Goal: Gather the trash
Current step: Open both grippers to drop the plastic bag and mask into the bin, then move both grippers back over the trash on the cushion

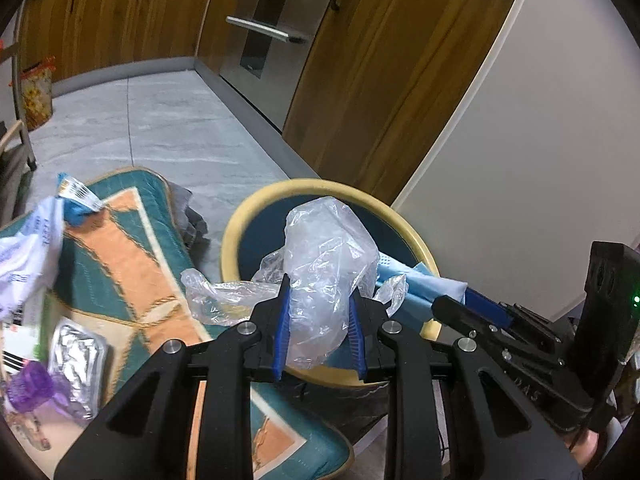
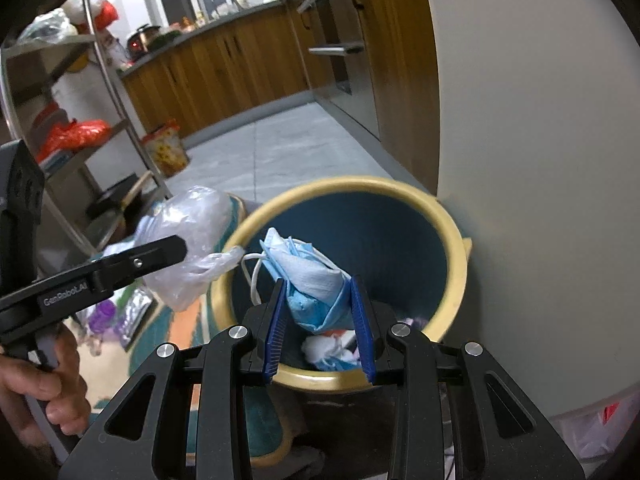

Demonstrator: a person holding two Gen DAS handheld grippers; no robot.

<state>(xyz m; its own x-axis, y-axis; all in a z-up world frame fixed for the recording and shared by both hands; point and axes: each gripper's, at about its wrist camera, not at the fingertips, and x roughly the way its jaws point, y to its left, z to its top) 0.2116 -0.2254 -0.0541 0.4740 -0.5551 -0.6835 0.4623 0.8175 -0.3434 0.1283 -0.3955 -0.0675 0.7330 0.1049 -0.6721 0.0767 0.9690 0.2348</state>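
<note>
- Left, on the patterned rug (image 1: pixel 132 240): a foil tray (image 1: pixel 78 356) and a purple wrapper (image 1: pixel 30 390).
- Left gripper (image 1: pixel 320 300): jaws narrowly parted, clamped on a crumpled clear plastic bag (image 1: pixel 328 256) above the bin's near-left rim.
- Right gripper (image 2: pixel 318 298): jaws pinching a blue face mask (image 2: pixel 308 276) over the yellow-rimmed bin (image 2: pixel 456 248), trash inside.

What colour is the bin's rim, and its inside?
The bin has a pale yellow rim and a dark blue inside, clearest in the right wrist view.
</note>
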